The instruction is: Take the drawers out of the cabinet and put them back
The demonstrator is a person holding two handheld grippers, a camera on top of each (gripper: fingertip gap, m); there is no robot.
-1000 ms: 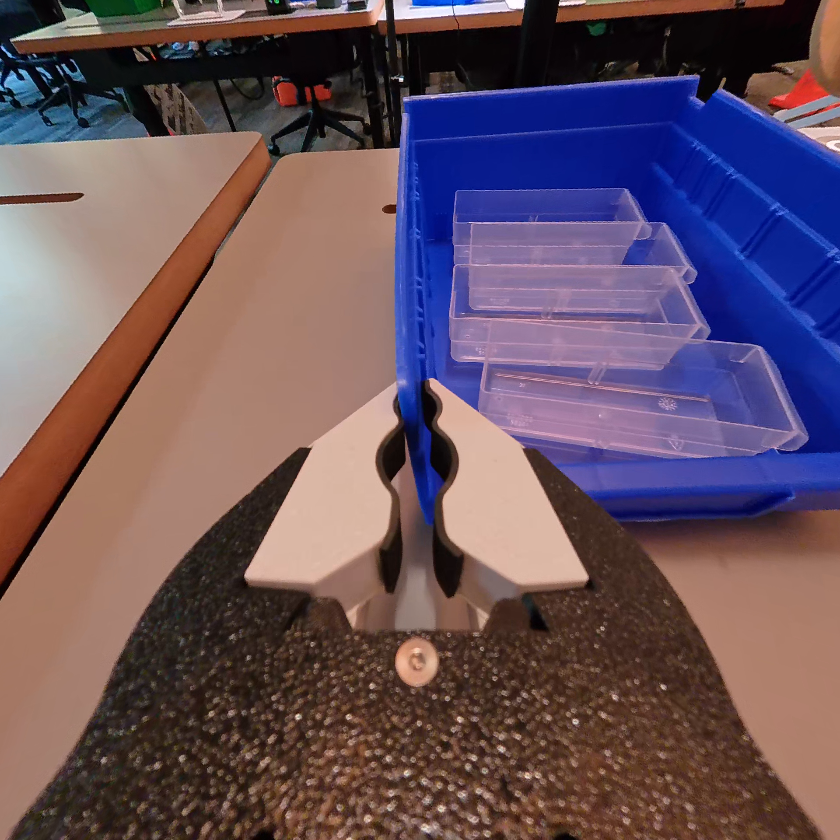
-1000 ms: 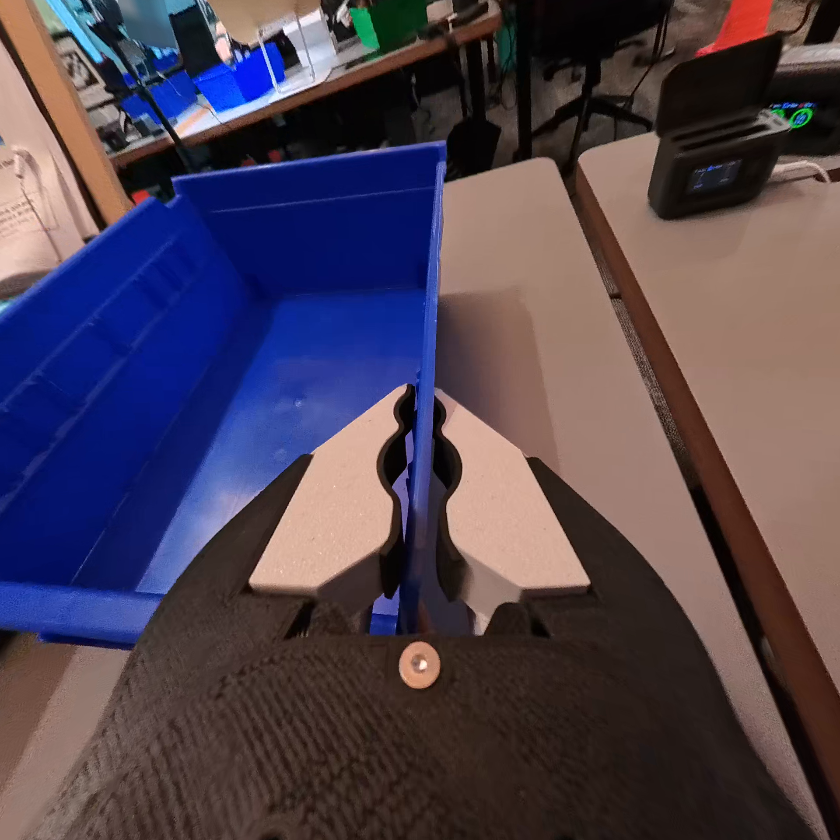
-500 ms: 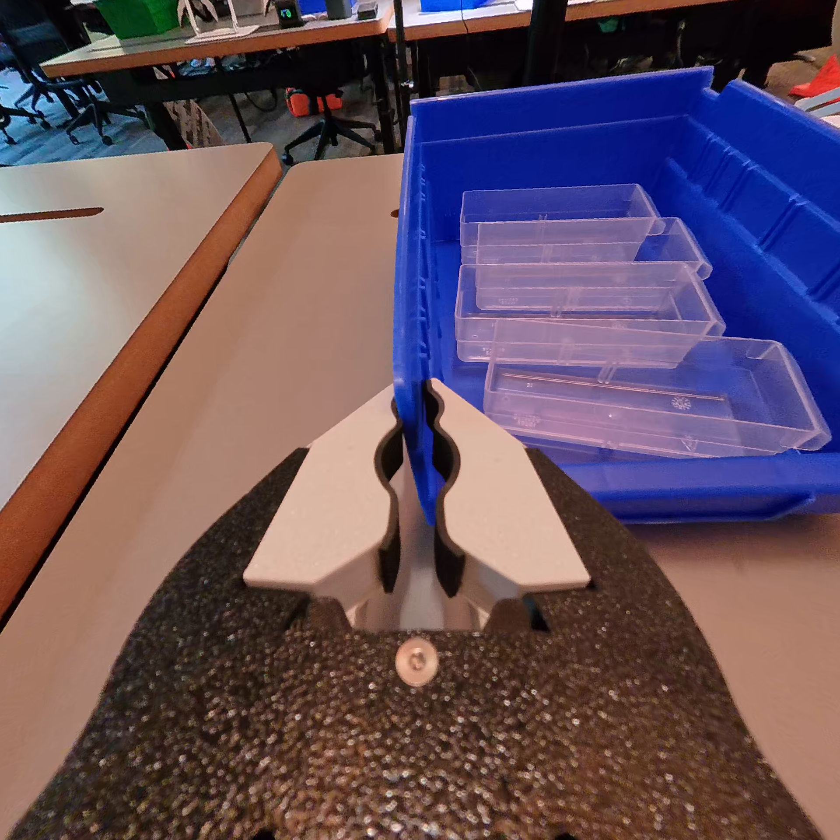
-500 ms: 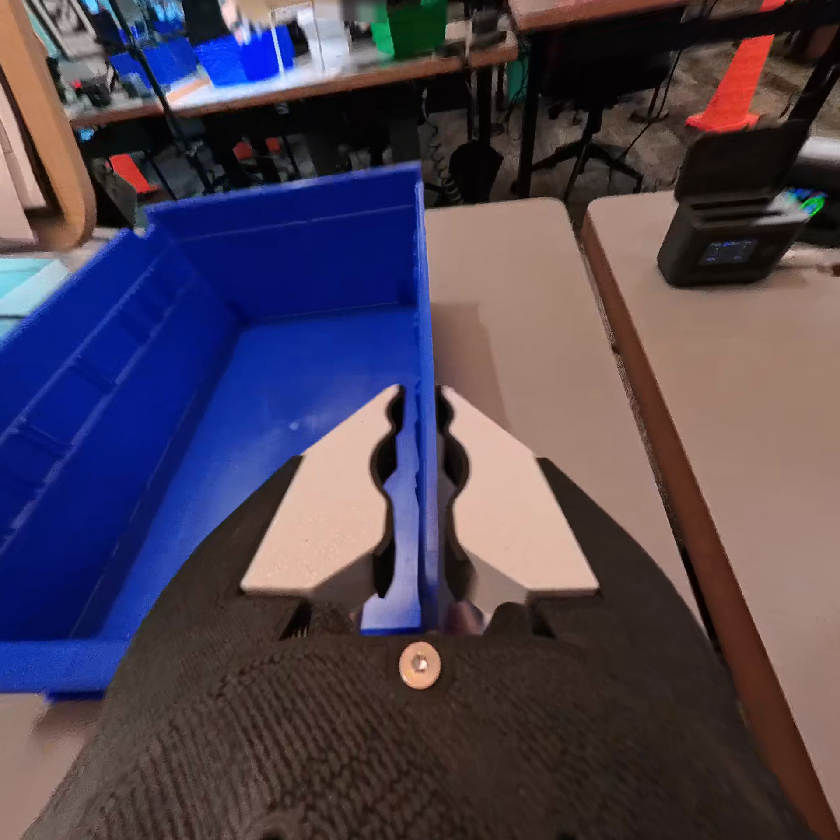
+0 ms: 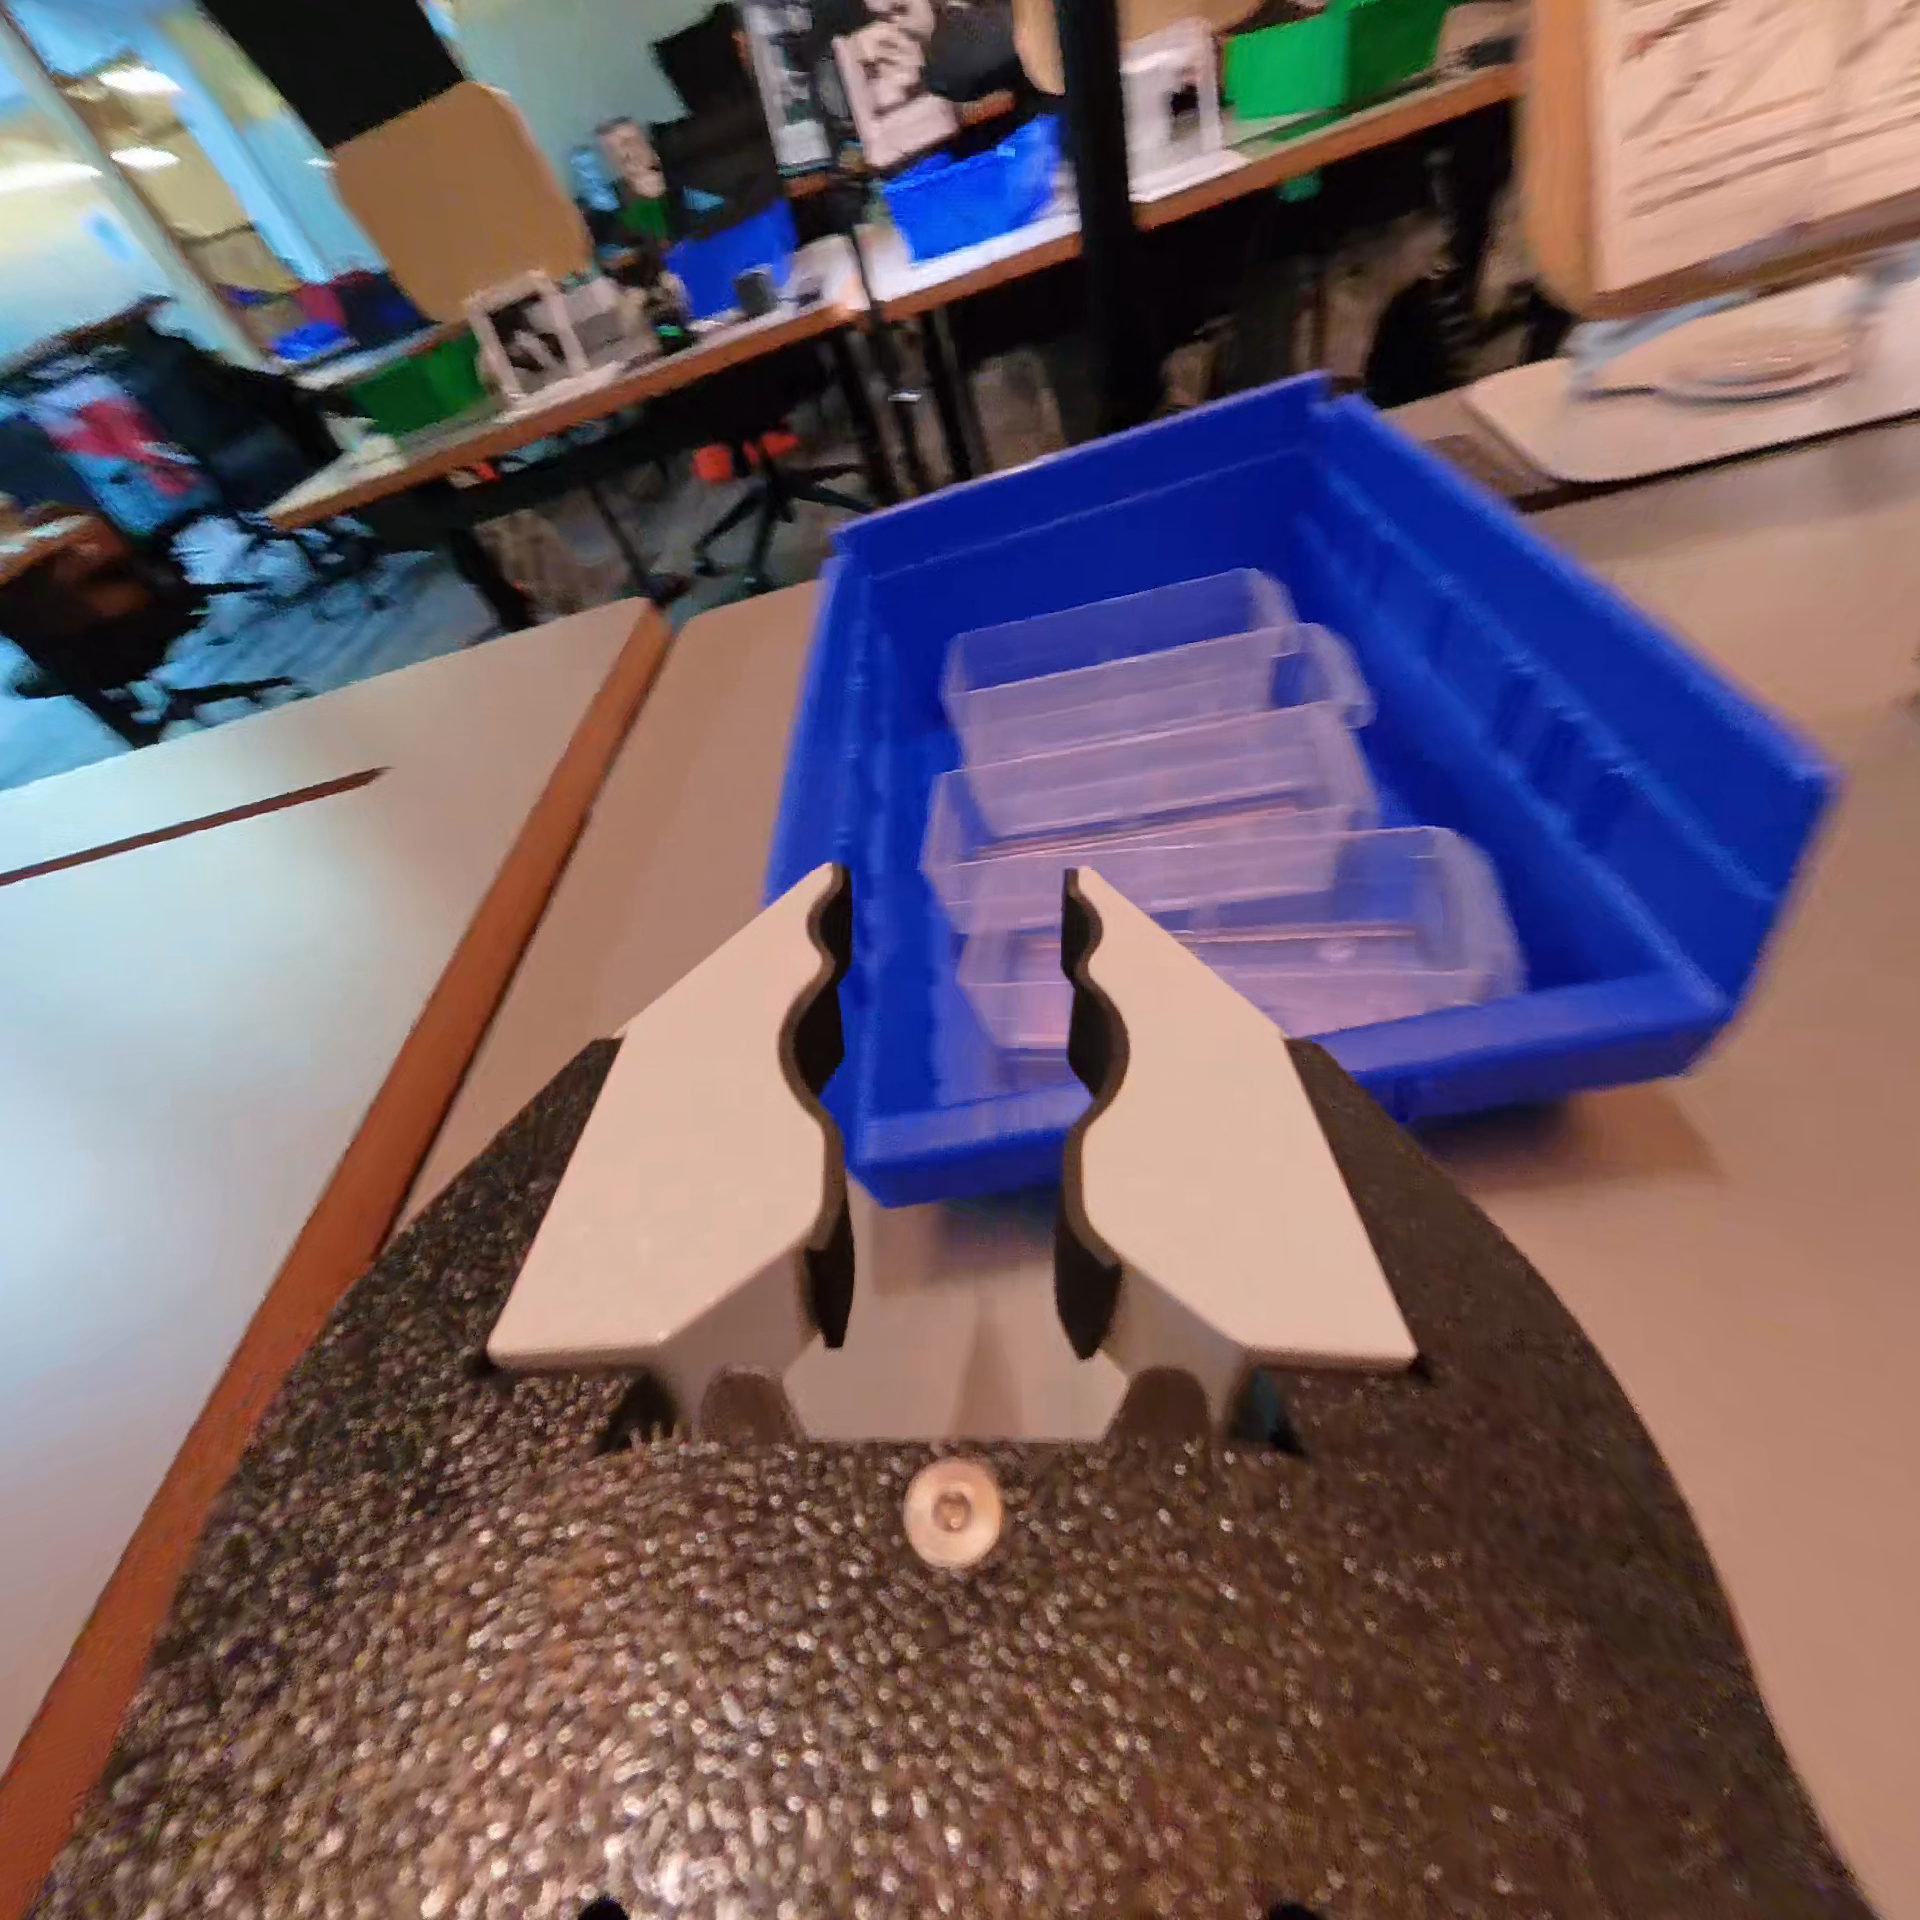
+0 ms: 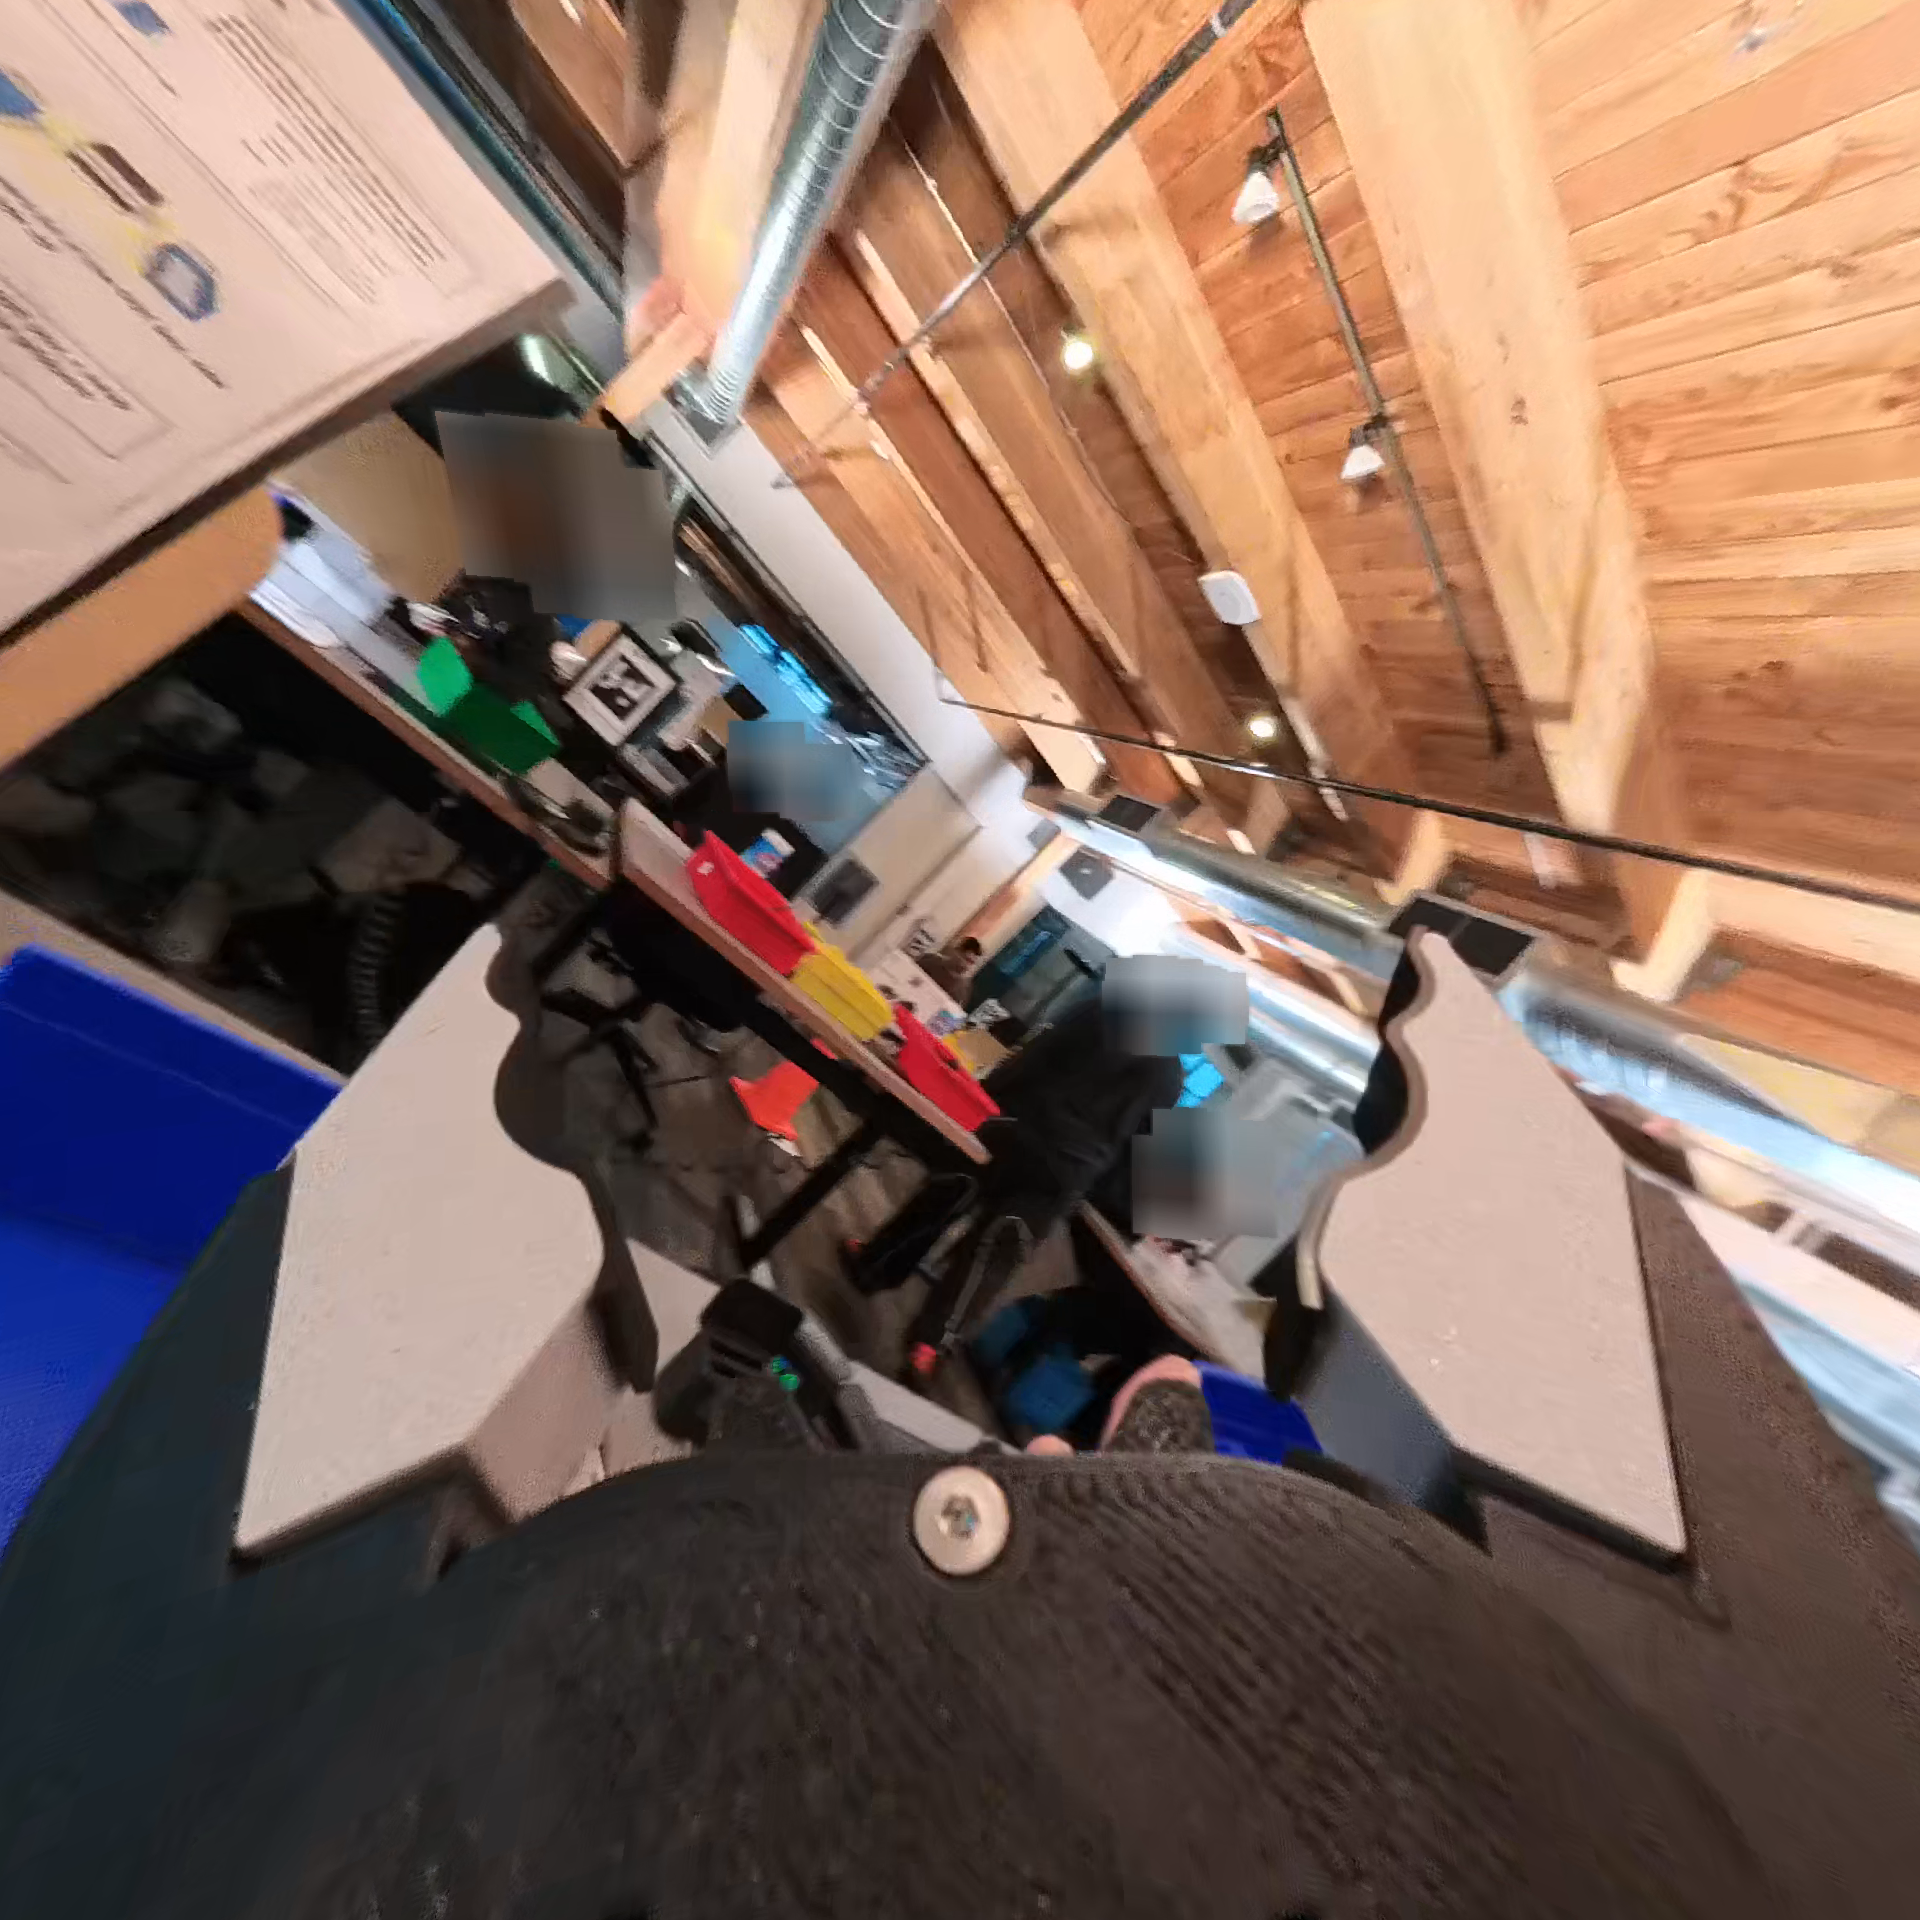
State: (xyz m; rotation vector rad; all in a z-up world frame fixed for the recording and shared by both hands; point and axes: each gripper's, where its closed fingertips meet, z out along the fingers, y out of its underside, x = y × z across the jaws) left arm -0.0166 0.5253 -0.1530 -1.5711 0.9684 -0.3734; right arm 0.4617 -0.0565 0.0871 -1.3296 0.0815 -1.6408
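A blue plastic bin [image 5: 1538, 727] sits on the grey table and holds several clear plastic drawers [image 5: 1143, 769], stacked loosely. My left gripper [image 5: 956, 894] is open and empty, raised just before the bin's near left corner, apart from it. My right gripper [image 6: 956, 956] is wide open and empty, tilted up toward the wooden ceiling; a piece of the blue bin [image 6: 94, 1143] shows at its lower left. No cabinet is in view.
A second table [image 5: 208, 987] with a wooden edge lies to the left of the bin's table. A board with papers [image 5: 1714, 125] stands at the back right. Work tables with coloured bins [image 6: 748, 914], chairs and people fill the room beyond.
Both grippers have let go of the blue bin's side walls and opened. The left has lifted and drawn back; the right has swung sharply upward toward the ceiling.
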